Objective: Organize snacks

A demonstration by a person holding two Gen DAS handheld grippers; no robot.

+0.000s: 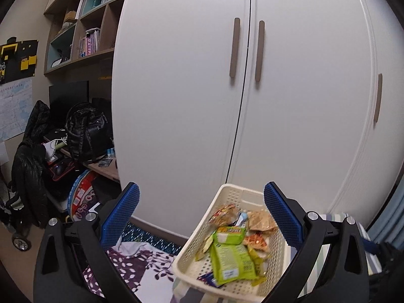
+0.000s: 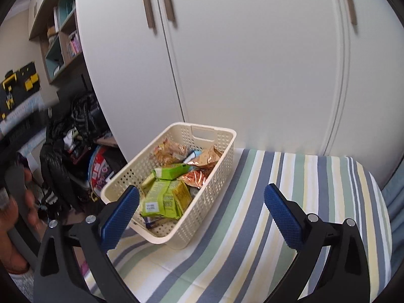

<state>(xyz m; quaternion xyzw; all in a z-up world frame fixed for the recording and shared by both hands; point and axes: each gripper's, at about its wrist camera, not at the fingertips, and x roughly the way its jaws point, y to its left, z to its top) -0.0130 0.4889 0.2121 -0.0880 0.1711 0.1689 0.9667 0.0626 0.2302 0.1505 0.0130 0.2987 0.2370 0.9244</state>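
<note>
A cream perforated basket (image 1: 197, 248) (image 2: 217, 159) sits on a striped cloth surface (image 2: 265, 214) and holds several snack packets: green ones (image 1: 231, 257) (image 2: 161, 197) near the front, orange and tan ones (image 1: 258, 222) (image 2: 199, 174) behind. My left gripper (image 1: 202, 197) hovers open just above the basket, blue pads wide apart, nothing between them. My right gripper (image 2: 202, 202) is also open and empty, its left finger (image 2: 121, 214) in front of the basket's near corner.
White wardrobe doors (image 1: 240, 88) (image 2: 252, 63) rise right behind the basket. A purple leaf-print cloth (image 1: 131, 265) lies to its left. Further left are a cluttered desk with a black backpack (image 1: 85, 128), jackets and wall shelves. A hand (image 2: 15, 217) shows at the left edge.
</note>
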